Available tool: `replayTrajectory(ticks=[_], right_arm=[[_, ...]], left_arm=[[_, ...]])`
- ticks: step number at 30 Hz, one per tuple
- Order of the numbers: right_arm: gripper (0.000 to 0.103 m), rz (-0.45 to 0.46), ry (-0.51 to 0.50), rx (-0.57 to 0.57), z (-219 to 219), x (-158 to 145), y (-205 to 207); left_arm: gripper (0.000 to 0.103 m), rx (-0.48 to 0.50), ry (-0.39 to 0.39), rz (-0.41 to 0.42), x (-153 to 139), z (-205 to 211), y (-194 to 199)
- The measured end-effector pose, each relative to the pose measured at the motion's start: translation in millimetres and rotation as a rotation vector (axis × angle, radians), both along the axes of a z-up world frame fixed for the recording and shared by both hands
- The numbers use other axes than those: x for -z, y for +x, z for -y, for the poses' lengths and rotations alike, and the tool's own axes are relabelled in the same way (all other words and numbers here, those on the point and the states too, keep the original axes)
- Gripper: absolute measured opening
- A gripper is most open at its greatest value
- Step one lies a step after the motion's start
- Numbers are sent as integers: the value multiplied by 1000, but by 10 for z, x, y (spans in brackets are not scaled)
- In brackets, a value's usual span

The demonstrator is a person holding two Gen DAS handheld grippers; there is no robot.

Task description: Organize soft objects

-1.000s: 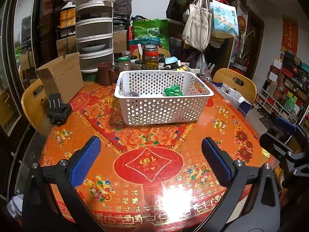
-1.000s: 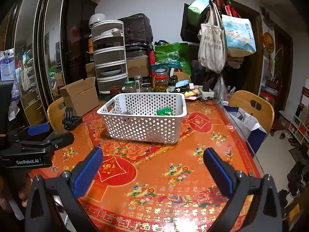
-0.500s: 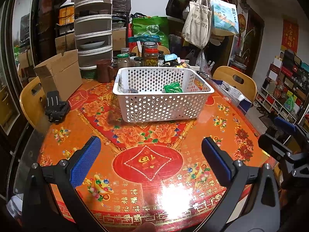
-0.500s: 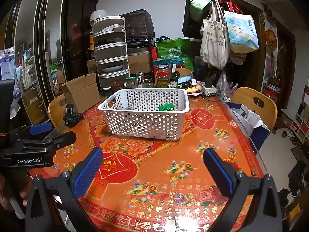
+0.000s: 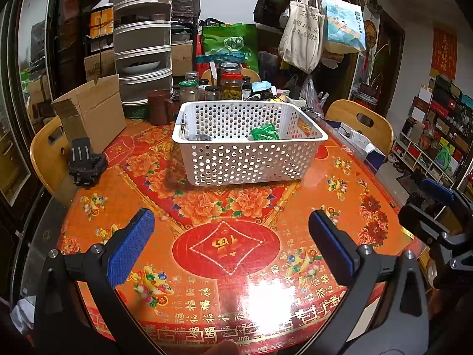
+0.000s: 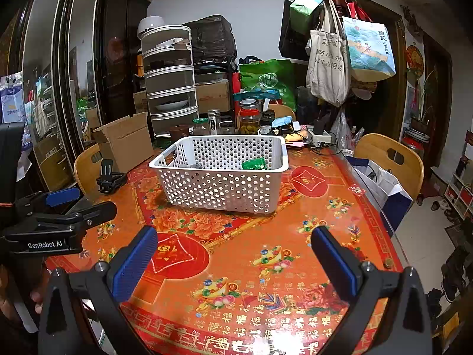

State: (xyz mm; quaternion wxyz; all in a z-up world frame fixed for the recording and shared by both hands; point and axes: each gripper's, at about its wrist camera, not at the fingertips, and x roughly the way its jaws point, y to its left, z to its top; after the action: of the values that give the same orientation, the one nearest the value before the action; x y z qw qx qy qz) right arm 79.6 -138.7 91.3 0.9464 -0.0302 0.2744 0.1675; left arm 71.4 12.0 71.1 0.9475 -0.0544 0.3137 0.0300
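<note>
A white perforated basket (image 5: pixel 248 162) (image 6: pixel 218 189) stands on the orange patterned table. Inside it lie a green soft item (image 5: pixel 264 132) (image 6: pixel 254 164) and a dark soft item (image 5: pixel 199 137) (image 6: pixel 195 165), mostly hidden by the wall. My left gripper (image 5: pixel 230 242) is open and empty over the table's near part, well short of the basket; it also shows at the left of the right wrist view (image 6: pixel 59 222). My right gripper (image 6: pixel 233 257) is open and empty, near the table's front; it shows at the right edge of the left wrist view (image 5: pixel 434 216).
A black clamp-like gadget (image 5: pixel 85 162) (image 6: pixel 110 176) sits at the table's left. A cardboard box (image 5: pixel 91 112), a brown mug (image 5: pixel 159 106) and jars (image 5: pixel 230 85) stand behind the basket. Wooden chairs (image 5: pixel 360 121) (image 6: pixel 390 159) ring the table.
Both grippers have drawn back and risen slightly from the basket, which now looks a little farther and lower. Both jaws stay open.
</note>
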Motion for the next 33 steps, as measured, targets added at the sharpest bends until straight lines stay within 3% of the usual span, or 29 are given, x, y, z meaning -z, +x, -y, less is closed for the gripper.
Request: replayTrajectory(ticks=[33], right_arm=[[103, -2, -1, -4, 12, 28, -27]], left_arm=[[103, 8, -6, 0, 54, 5, -30]])
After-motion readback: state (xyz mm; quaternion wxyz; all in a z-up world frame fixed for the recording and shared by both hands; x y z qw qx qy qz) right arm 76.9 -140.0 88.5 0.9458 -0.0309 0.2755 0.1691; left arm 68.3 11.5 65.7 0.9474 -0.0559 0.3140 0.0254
